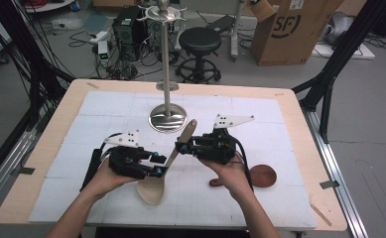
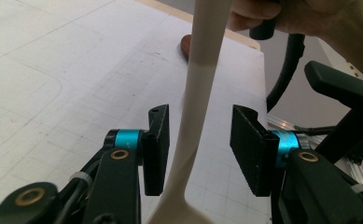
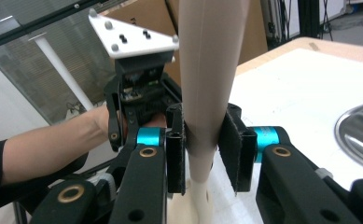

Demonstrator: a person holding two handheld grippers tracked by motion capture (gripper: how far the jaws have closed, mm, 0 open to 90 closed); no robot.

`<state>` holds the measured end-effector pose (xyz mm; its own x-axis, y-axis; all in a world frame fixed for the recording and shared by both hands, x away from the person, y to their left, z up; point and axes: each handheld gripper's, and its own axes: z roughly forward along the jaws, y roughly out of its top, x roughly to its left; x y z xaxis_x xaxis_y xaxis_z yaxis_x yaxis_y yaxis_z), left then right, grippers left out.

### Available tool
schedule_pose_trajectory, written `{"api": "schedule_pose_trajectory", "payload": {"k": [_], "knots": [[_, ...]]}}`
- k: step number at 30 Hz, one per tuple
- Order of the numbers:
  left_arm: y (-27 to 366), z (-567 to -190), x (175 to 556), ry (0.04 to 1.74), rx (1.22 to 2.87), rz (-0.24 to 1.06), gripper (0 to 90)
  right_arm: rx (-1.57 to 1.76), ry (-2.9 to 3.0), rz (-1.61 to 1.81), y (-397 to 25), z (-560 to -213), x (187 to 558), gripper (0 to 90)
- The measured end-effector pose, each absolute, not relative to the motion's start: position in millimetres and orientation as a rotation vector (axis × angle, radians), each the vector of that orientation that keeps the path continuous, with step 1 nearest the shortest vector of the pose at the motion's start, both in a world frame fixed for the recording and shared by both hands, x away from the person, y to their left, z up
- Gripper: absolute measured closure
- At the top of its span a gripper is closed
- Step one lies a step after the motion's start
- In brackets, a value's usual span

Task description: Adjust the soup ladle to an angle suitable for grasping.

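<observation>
in the high view, a pale wooden spoon (image 1: pixel 161 168) is slanting over the white mat (image 1: pixel 106 109) between the left gripper (image 1: pixel 159 165) and the right gripper (image 1: pixel 181 148), with a dark spoon (image 1: pixel 258 176) lying by the right hand and a steel stand (image 1: pixel 167 117) standing behind. in the left gripper view, the jaws are standing apart, the handle (image 2: pixel 193 116) passing between them, nearer one pad. in the right gripper view, the jaws are clamping the handle (image 3: pixel 207 93) on both sides.

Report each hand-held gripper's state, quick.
Left hand-held gripper: open, jaws either side of the pale wooden spoon.
Right hand-held gripper: shut on the spoon's handle.
</observation>
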<state>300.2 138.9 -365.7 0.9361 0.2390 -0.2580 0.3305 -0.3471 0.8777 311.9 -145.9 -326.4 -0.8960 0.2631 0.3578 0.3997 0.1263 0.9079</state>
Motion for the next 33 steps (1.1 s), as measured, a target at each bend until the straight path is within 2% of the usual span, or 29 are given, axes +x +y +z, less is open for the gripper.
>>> {"api": "schedule_pose_trajectory", "payload": {"k": [10,14,24,30,33], "knots": [[137,-365,298,0.400,1.938,-0.114,55.7,-0.605,-2.317,-1.929,-142,-306,313,74.4],[137,-366,298,0.399,1.941,-0.110,53.0,-0.589,-2.322,-1.944,-143,-305,315,74.4],[131,-369,298,0.390,1.952,-0.101,54.9,-0.511,-2.338,-1.935,-132,-310,315,74.2],[126,-372,298,0.368,1.955,-0.125,64.8,-0.473,-2.322,-1.938,-123,-311,314,74.2],[126,-371,298,0.374,1.966,-0.088,73.2,-0.462,-2.320,-1.935,-120,-312,313,74.0]]}}
